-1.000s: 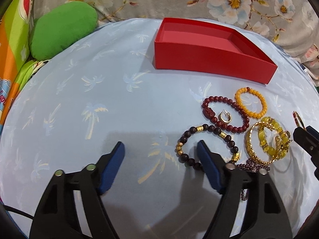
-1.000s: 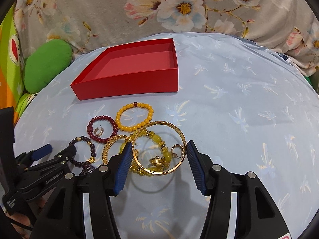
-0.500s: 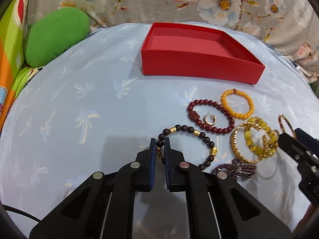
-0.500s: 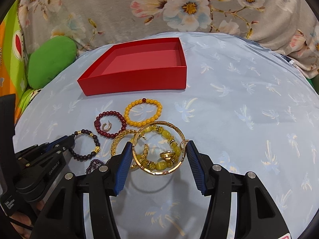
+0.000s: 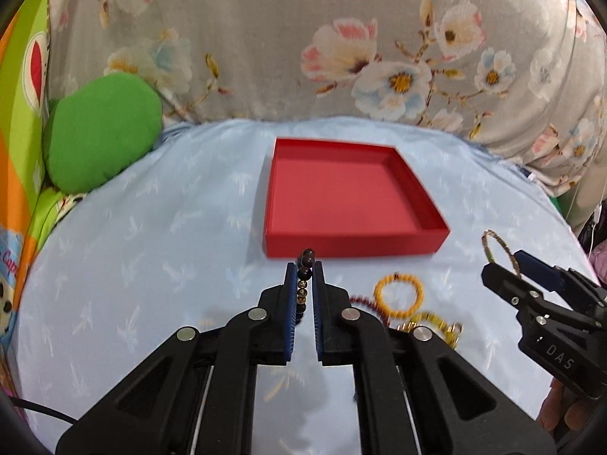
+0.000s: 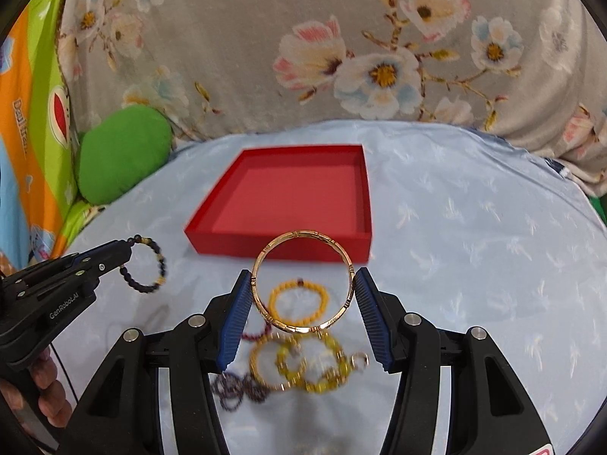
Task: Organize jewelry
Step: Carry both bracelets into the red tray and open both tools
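My left gripper (image 5: 303, 269) is shut on the dark bead bracelet (image 5: 304, 273), lifted above the blue cloth just in front of the empty red box (image 5: 349, 197); it also shows in the right wrist view (image 6: 150, 265). My right gripper (image 6: 303, 284) is shut on the gold bangle (image 6: 303, 280), held across its width above the jewelry pile, in front of the red box (image 6: 288, 197). The bangle also shows in the left wrist view (image 5: 497, 252). An orange bead bracelet (image 6: 297, 301), yellow bead bracelets (image 6: 315, 367) and a purple one (image 6: 235, 388) lie on the cloth.
A green cushion (image 5: 98, 140) sits at the far left of the blue cloth (image 5: 151, 265). Floral grey fabric (image 5: 341, 57) rises behind the box. A dark red bracelet (image 5: 364, 301) lies partly hidden behind my left gripper.
Both grippers have lifted off the cloth and moved toward the red box. The left closed on the dark bead bracelet and raised it; the right raised the gold bangle out of the pile.
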Motion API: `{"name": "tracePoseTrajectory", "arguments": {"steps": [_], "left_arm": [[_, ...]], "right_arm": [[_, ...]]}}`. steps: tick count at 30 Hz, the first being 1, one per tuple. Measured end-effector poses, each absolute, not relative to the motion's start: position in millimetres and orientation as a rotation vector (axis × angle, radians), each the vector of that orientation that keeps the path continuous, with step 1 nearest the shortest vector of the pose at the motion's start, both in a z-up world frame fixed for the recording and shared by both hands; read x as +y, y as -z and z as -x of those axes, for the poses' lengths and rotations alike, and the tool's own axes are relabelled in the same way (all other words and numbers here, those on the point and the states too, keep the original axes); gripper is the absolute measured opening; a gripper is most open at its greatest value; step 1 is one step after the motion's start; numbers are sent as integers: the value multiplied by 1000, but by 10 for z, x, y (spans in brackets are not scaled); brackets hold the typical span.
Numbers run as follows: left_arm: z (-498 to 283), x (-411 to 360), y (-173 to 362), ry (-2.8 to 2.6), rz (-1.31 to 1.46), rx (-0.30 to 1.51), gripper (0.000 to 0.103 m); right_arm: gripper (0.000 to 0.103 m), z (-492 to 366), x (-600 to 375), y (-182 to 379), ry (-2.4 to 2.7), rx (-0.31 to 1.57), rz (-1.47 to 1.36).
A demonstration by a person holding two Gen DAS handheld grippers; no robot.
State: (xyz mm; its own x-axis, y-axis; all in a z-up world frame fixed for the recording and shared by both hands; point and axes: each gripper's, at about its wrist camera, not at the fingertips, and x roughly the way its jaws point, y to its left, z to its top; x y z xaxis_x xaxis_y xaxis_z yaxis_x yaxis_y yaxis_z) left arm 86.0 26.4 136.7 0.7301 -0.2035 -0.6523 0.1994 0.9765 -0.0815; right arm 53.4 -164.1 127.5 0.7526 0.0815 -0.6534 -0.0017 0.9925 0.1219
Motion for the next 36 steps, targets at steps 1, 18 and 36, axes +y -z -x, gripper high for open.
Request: {"name": "tracePoseTrajectory", "arguments": {"steps": [1, 18, 36], "left_arm": [[-926, 254, -1428, 228, 10, 711, 8], [-2774, -186, -1561, 241, 18, 703, 8], [-3622, -402, -856, 193, -55, 815, 8]], "right_arm": [[53, -609, -1645, -1323, -52, 712, -120], [53, -2717, -1741, -1310, -63, 790, -98], [53, -3590, -1700, -627, -49, 920, -35]]}}
